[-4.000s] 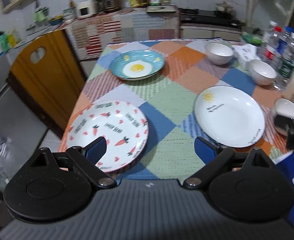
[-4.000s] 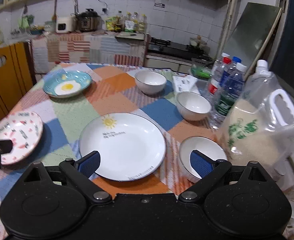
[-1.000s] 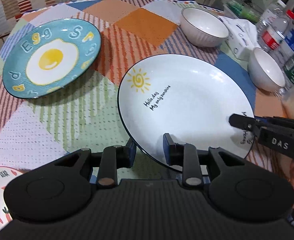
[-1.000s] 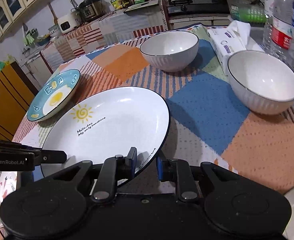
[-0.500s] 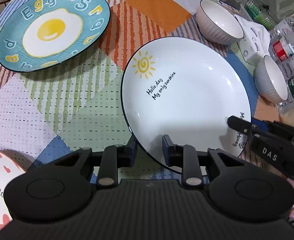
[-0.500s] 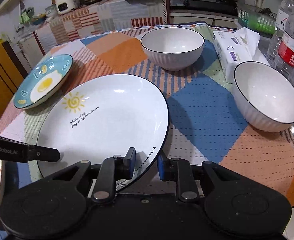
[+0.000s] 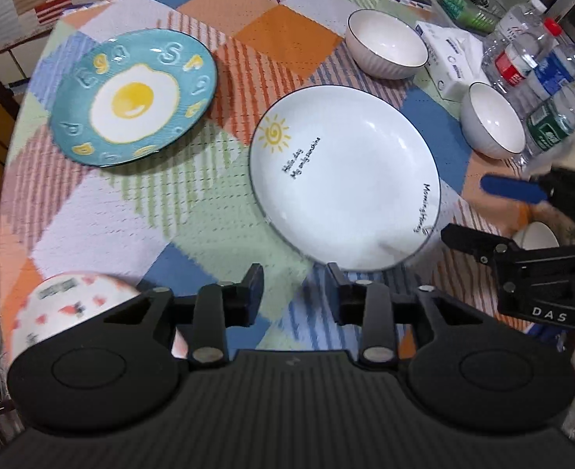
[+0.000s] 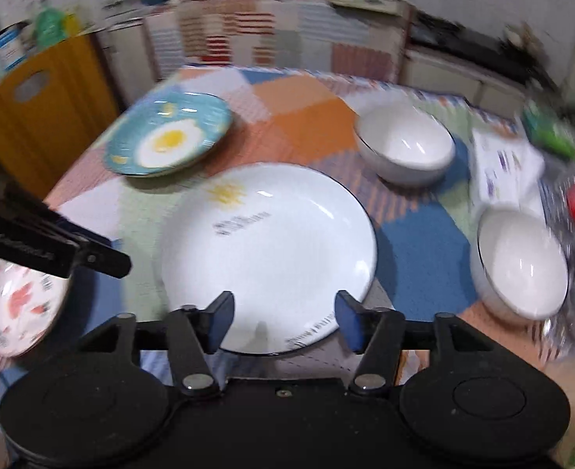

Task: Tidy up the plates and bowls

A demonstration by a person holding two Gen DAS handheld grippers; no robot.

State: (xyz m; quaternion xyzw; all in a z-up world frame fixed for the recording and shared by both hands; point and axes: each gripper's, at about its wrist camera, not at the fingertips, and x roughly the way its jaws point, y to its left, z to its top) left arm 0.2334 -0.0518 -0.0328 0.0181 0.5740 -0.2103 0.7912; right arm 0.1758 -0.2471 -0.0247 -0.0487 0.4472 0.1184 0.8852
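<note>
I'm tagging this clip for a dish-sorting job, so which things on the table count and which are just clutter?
Part of the job:
white sun plate
blue egg plate
carrot plate
far white bowl
near white bowl
third bowl, mostly hidden

Lying about:
tissue pack
water bottles
patchwork tablecloth

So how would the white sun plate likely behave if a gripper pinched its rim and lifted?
The sun plate looks like glazed ceramic, so probably stiff and breakable if dropped. Its glossy surface shows highlights, so the pads may slip on the thin rim. It is wide and shallow; held at one edge it would likely sag away from the left gripper, so two grips seem safer.
</note>
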